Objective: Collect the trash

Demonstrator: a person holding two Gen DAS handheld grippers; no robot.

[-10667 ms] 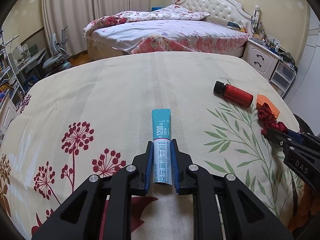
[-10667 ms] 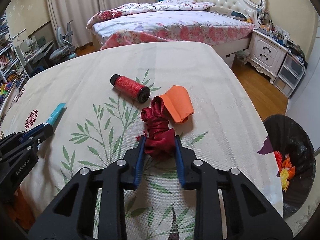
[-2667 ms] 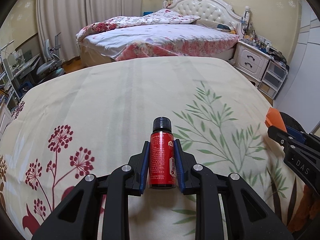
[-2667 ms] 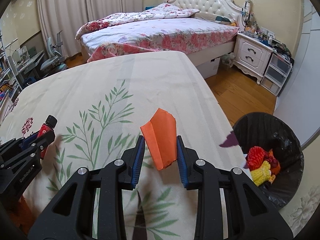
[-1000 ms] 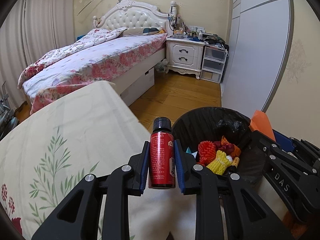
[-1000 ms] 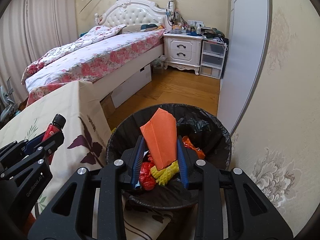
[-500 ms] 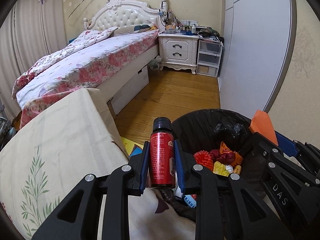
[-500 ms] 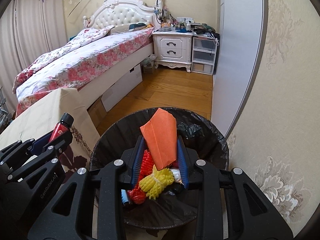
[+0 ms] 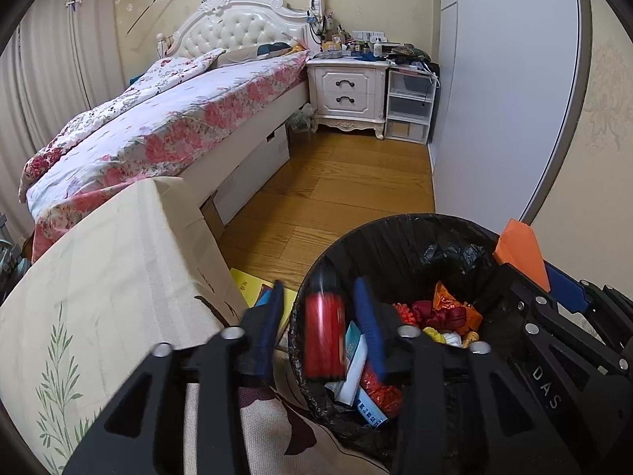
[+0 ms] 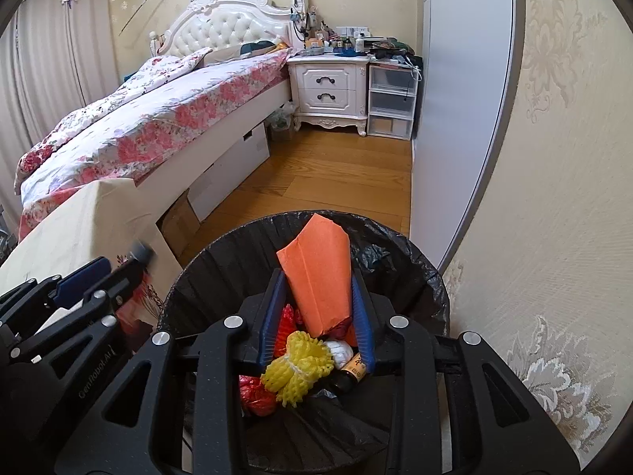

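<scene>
A black-lined trash bin (image 9: pixel 395 223) (image 10: pixel 237 261) stands on the floor below both grippers, with several bits of trash in it. My left gripper (image 9: pixel 320 316) hangs over the bin's left rim and its jaws are opening wide. The red bottle (image 9: pixel 324 330) is blurred between them, clear of the left finger (image 9: pixel 273 316) and dropping. My right gripper (image 10: pixel 318 312) is over the bin's middle, still shut on the folded orange paper (image 10: pixel 316 273) (image 9: pixel 520 251), its jaws just starting to open. The left gripper (image 10: pixel 99 277) also shows in the right wrist view.
The cloth-covered table's corner (image 9: pixel 118 257) is at the left, beside the bin. A wall and a grey wardrobe door (image 10: pixel 455 118) stand close on the right. Beyond lie wood floor (image 9: pixel 336 182), a floral bed (image 9: pixel 158 130), a white nightstand (image 9: pixel 348 91) and plastic drawers (image 9: pixel 409 107).
The left jaws have spread apart and the red bottle has slipped down between them, now blurred. Both grippers have drifted a little further over the bin. The orange paper stays in the right gripper.
</scene>
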